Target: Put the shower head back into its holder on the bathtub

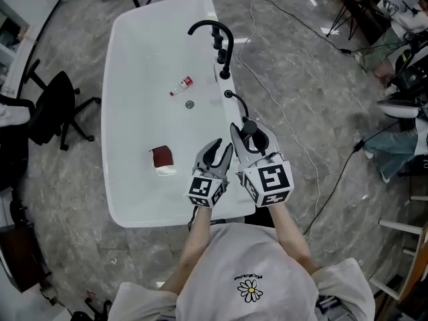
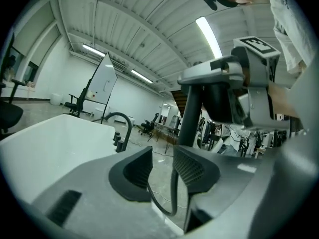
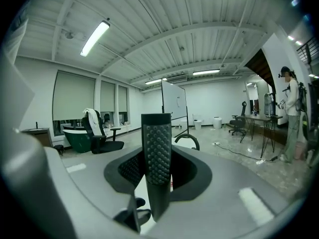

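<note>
My right gripper (image 1: 252,136) is shut on the black shower head (image 1: 250,130), a stick with a dotted face that stands upright between the pads (image 3: 156,153). A thin black hose (image 1: 239,101) runs from it to a small black fitting (image 1: 227,93) on the right rim of the white bathtub (image 1: 134,72). My left gripper (image 1: 217,150) hangs just left of the right one, over the tub's near right rim. Its jaws stand open (image 2: 163,169); a loop of the hose (image 2: 162,208) shows in the gap beyond them, untouched. The right gripper and shower head (image 2: 192,113) rise close by.
A black arched faucet (image 1: 217,35) stands on the far right rim. Inside the tub lie a small red-capped bottle (image 1: 182,85), the drain (image 1: 190,104) and a red-brown and white object (image 1: 162,159). An office chair (image 1: 53,109) stands left; cables (image 1: 287,119) run over the floor right.
</note>
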A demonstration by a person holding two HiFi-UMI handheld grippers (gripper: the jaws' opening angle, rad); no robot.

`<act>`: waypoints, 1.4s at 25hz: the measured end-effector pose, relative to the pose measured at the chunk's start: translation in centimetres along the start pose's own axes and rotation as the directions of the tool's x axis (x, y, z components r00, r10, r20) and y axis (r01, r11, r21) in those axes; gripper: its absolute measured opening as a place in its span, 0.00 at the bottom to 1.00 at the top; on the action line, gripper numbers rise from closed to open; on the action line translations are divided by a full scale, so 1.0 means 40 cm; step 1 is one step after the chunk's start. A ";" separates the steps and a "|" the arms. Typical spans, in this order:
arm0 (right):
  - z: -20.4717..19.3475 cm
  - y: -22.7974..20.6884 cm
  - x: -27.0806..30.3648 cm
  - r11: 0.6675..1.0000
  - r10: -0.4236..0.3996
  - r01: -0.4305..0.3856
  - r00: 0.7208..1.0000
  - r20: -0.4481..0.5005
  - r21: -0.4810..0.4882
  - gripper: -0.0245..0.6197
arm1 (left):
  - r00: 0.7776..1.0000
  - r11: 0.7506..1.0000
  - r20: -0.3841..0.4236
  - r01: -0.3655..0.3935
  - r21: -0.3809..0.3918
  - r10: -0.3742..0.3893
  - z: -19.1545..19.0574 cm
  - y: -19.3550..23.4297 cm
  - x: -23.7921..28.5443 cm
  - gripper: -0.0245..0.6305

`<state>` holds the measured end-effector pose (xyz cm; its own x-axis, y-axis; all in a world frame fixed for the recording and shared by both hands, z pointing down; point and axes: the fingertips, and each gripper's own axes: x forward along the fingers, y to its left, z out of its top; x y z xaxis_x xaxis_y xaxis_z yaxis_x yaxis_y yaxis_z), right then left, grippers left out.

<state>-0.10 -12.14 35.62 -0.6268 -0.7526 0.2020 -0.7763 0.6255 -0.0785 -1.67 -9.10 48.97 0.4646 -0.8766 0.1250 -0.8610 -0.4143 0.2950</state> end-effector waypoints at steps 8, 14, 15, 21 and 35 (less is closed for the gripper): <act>0.053 -0.058 0.039 1.000 0.004 -0.003 0.999 0.047 -0.021 0.23 | 0.991 0.997 -0.106 0.079 -0.004 -0.079 -0.097 -0.023 0.111 0.28; 0.024 -0.104 0.099 1.000 -0.009 0.009 1.000 0.013 -0.021 0.23 | 0.989 0.997 -0.130 0.074 -0.019 -0.075 -0.120 0.007 0.150 0.28; 0.021 -0.113 0.112 1.000 -0.008 0.008 1.000 0.013 -0.013 0.23 | 0.985 0.996 -0.144 0.090 -0.021 -0.092 -0.133 0.009 0.162 0.28; 0.067 -0.152 0.186 0.998 0.053 -0.055 0.996 0.066 0.016 0.23 | 0.967 0.990 -0.217 0.138 -0.001 -0.135 -0.198 0.036 0.296 0.31; 0.061 -0.258 0.263 0.987 0.091 -0.100 0.993 0.075 0.126 0.22 | 0.945 0.998 -0.326 -0.025 0.055 0.041 -0.294 0.310 0.462 0.15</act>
<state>1.18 -27.01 36.20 -0.6979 -0.7059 0.1206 -0.7122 0.6663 -0.2210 -1.35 -27.57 66.07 0.4709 -0.7653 0.4388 -0.8822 -0.4054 0.2396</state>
